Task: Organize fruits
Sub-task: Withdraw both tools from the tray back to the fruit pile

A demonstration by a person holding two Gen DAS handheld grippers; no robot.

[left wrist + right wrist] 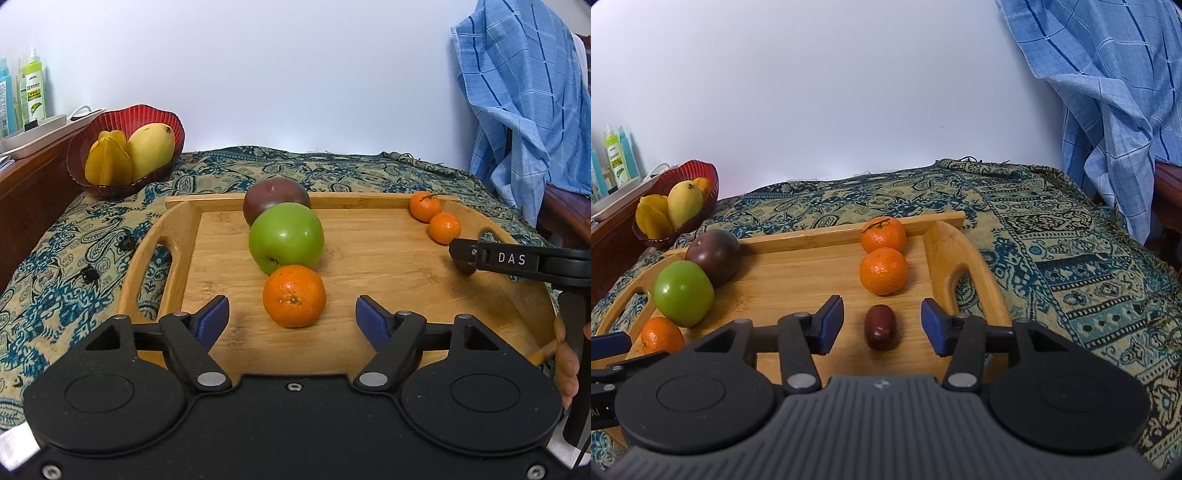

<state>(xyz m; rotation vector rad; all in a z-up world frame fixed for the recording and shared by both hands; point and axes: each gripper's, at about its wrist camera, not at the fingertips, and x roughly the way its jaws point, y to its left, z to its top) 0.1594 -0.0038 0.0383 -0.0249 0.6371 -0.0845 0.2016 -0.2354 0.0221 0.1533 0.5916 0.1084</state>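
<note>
A wooden tray (192, 236) with cut-out handles lies on a bed covered by a blue and tan paisley cloth (74, 236). Fruit sits on the tray in two lines running from the near edge toward the far edge.

The left gripper (291, 321) hovers over the tray's near edge with its blue-padded fingers spread wide and holding nothing. Straight ahead of it, centred on the gap between the fingers and just beyond their tips, sits a mandarin (294, 295). Behind it, in the same line, come a green apple (286, 236) and then a dark purple fruit (275, 201) near the tray's far edge; apple and purple fruit look to be touching.

The right gripper (882, 325) is likewise spread and empty, near the tray's right handle. A small dark red oblong fruit (880, 326), perhaps a date, lies between its fingers without touching either one. Its long axis points away from the gripper, along the fingers, so the fingers would close across its narrow width. Beyond it sit two more mandarins (883, 271), one behind the other, the farther one in the far right corner.

A red bowl (162, 122) holding a mango and starfruit stands off the tray, beyond its far left corner.

Judging from this, each gripper has its own nearest fruit, directly in line.
</note>
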